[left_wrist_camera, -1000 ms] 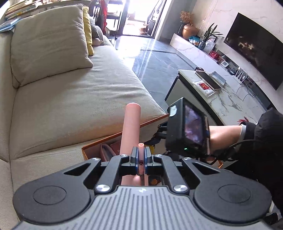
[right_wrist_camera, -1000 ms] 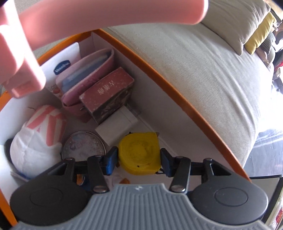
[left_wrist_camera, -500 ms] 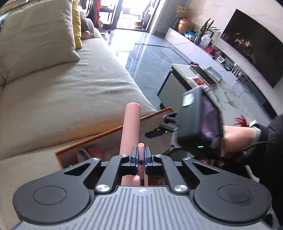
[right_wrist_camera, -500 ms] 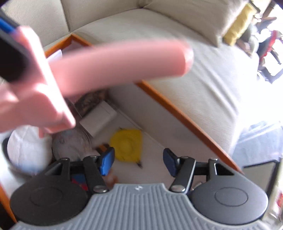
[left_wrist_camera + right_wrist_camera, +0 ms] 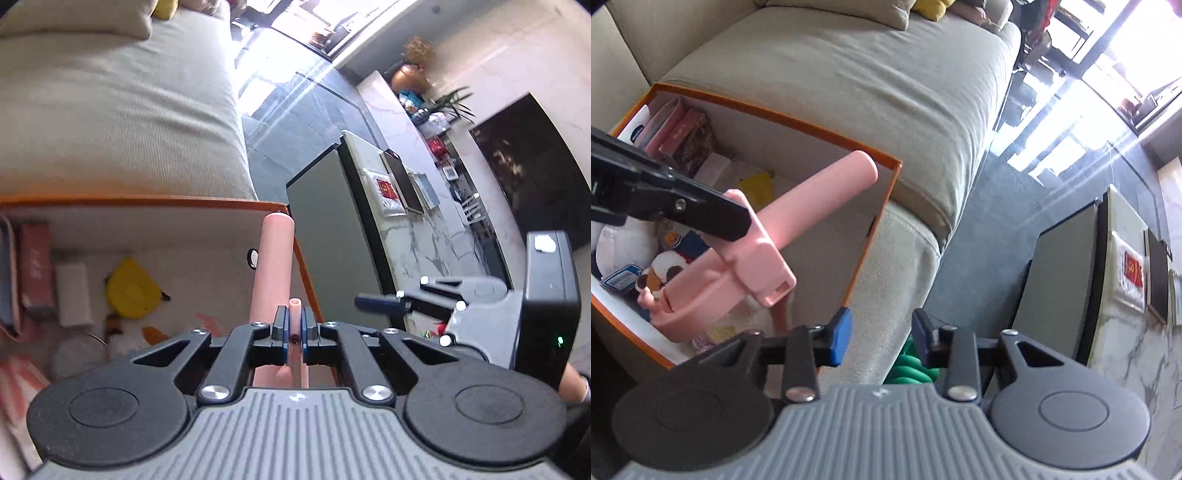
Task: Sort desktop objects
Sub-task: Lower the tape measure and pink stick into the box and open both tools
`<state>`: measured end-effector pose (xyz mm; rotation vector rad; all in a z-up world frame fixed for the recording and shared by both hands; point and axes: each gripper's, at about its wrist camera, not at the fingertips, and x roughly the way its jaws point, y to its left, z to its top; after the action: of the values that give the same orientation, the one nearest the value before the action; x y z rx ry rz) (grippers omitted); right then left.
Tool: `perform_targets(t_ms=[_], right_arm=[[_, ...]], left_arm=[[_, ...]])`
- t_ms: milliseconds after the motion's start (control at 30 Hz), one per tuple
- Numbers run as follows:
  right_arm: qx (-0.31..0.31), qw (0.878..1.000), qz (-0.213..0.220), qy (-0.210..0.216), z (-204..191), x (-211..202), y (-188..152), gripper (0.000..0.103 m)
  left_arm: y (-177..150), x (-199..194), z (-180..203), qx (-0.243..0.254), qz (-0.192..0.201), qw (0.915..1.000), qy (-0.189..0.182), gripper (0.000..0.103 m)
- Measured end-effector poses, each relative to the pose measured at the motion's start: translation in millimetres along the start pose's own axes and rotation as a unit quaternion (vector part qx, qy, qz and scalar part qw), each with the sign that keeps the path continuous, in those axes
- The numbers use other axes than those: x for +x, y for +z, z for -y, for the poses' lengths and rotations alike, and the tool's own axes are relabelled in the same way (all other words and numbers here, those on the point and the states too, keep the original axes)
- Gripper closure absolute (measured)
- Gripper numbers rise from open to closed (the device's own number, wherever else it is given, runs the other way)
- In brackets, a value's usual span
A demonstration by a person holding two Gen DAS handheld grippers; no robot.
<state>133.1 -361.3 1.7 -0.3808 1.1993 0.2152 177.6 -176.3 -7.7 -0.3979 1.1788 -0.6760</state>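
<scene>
The left gripper [image 5: 294,329] clamps the pink tool [image 5: 768,236] over the orange box [image 5: 879,221] — apparently to drop it in — while the empty right gripper [image 5: 879,338] is closing.

The pink tool [image 5: 275,266] is partly hidden — the left gripper [image 5: 294,328] covers its lower end. The orange box [image 5: 882,206] is cut off at the left edge. Small toys [image 5: 661,273] inside it sit behind the tool — too jumbled to tell apart.
</scene>
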Motion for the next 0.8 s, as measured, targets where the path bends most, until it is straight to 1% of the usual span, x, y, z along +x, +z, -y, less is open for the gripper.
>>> perform_targets(t_ms=[67,167,233,300,333,433,533,600,800], right_arm=[[0.007,1.0,-0.009,0.007,-2.9,6.9,-6.5,0.069],[0.008,1.0,-0.011,0.008,-6.2,9.4,-11.9,0.069],[0.004,1.0,-0.011,0.01,-8.5,9.1,-12.8,0.069],[0.001,1.0,-0.012,0.009,-9.3,10.9,-12.8,0.069],[0.002,1.0,-0.012,0.009,-9.9,11.2,-13.2,0.069],[0.004,1.0,-0.011,0.006,-10.7,10.7,-13.7,0.07],[-0.002,1.0,-0.009,0.001,-11.9,7.8,-16.6,0.07],[-0.005,1.0,-0.009,-0.001,-12.3,8.5,-16.8,0.07],[-0.008,1.0,-0.018,-0.001,-12.5,13.5,-18.4,0.07]], left_arm=[[-3.5,12.3,-2.6,-0.016,0.0,0.9998,0.009,0.097],[-9.4,28.8,-7.7,-0.042,0.004,0.9988,0.024,0.097],[-12.4,36.8,-12.8,-0.071,0.01,0.9972,0.022,0.097],[-14.3,45.7,-20.4,-0.111,0.016,0.9936,0.014,0.097],[-14.8,50.1,-22.1,-0.12,0.016,0.9925,0.014,0.097],[-17.2,62.1,-23.7,-0.126,0.02,0.9914,0.028,0.096],[-18.5,71.2,-24.8,-0.125,0.016,0.9914,0.037,0.094],[-20.6,76.0,-24.9,-0.128,0.01,0.9908,0.041,0.094],[-27.9,91.1,-20.7,-0.112,-0.018,0.9916,0.062,0.093]])
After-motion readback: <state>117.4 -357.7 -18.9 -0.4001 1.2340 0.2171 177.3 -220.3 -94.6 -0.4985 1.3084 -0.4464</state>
